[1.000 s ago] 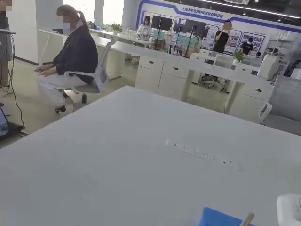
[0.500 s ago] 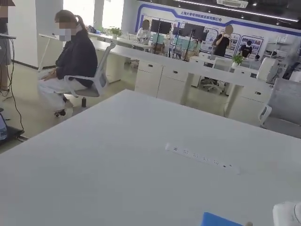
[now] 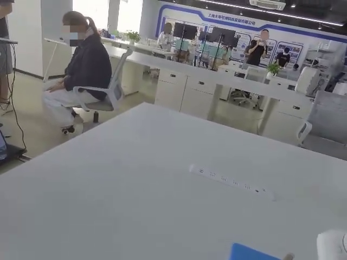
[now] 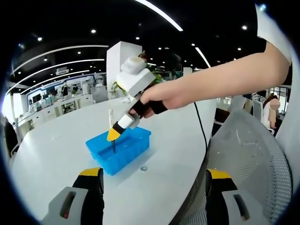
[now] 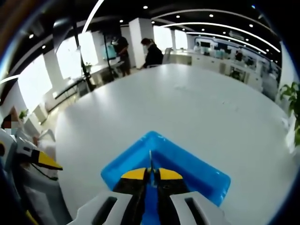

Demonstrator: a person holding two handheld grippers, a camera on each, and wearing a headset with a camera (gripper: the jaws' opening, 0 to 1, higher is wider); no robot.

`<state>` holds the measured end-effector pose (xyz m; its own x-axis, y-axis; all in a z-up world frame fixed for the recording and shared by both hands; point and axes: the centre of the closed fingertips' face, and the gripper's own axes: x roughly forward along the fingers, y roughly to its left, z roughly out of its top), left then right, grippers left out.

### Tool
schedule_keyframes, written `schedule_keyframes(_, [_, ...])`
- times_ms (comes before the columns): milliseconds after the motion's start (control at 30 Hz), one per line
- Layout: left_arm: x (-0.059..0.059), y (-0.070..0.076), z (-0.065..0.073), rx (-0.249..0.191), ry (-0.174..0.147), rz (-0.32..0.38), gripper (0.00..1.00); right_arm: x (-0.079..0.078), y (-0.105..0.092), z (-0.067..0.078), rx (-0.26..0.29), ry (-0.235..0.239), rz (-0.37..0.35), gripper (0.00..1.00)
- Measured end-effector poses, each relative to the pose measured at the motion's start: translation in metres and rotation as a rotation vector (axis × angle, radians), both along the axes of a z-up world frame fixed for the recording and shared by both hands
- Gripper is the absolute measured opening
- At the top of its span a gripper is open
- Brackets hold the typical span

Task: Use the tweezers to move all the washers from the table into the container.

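Right gripper view: the right gripper (image 5: 151,174) has its yellow-tipped jaws pressed close together on the thin tweezers (image 5: 150,161). The tweezers point forward over the blue container (image 5: 206,180), which sits on the white table (image 5: 187,108). The left gripper (image 5: 44,161) shows at the left edge of this view, off to the side of the container.

Left gripper view: the left gripper (image 4: 154,176) hangs with its jaws wide apart and nothing between them, above the table edge. Beyond it, a hand (image 4: 161,96) holds the right gripper (image 4: 114,135) tilted down, and the tweezers (image 4: 112,146) reach into the container (image 4: 133,146). A small round spot that looks like a washer (image 4: 144,168) lies on the table (image 4: 56,150) just beside the container's near wall. A mesh chair (image 4: 248,154) stands to the right.

Head view: a corner of the container (image 3: 246,252) shows at the bottom edge. Farther across the table (image 3: 135,189) lies a white power strip (image 3: 230,181). Past the table, a person (image 3: 81,70) sits on an office chair (image 3: 111,92).
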<state>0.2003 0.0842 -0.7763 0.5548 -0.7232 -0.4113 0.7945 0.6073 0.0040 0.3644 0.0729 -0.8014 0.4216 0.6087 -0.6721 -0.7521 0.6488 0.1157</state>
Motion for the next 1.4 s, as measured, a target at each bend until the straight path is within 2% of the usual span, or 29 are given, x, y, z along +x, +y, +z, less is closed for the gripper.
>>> schedule_keyframes(267, [-0.001, 0.0, -0.001, 0.004, 0.005, -0.004, 0.91, -0.013, 0.002, 0.022, 0.061, -0.033, -0.008, 0.05])
schedule_keyframes(433, [-0.001, 0.0, -0.002, 0.009, 0.007, -0.006, 0.9, -0.025, 0.004, 0.033, 0.079, -0.046, 0.001, 0.04])
schedule_keyframes(533, [-0.001, 0.0, -0.003, 0.01, 0.008, -0.006, 0.9, -0.031, 0.002, 0.036, 0.078, -0.043, 0.01, 0.04])
schedule_keyframes(733, [-0.001, 0.0, -0.003, 0.008, 0.01, -0.007, 0.9, -0.052, 0.0, 0.043, 0.086, -0.023, 0.035, 0.04])
schedule_keyframes(800, [-0.002, 0.0, -0.003, 0.009, 0.012, -0.008, 0.9, -0.06, -0.002, 0.039, 0.073, -0.007, 0.049, 0.04])
schedule_keyframes(933, [-0.002, -0.001, -0.003, 0.008, 0.013, -0.012, 0.9, -0.074, -0.006, 0.023, 0.041, 0.033, 0.071, 0.04])
schedule_keyframes(1133, [-0.003, -0.001, -0.004, 0.009, 0.017, -0.013, 0.9, -0.083, -0.013, -0.004, 0.037, 0.104, 0.05, 0.04])
schedule_keyframes(1400, [-0.003, -0.001, -0.005, 0.011, 0.023, -0.015, 0.9, -0.091, -0.019, -0.02, 0.006, 0.139, 0.046, 0.05])
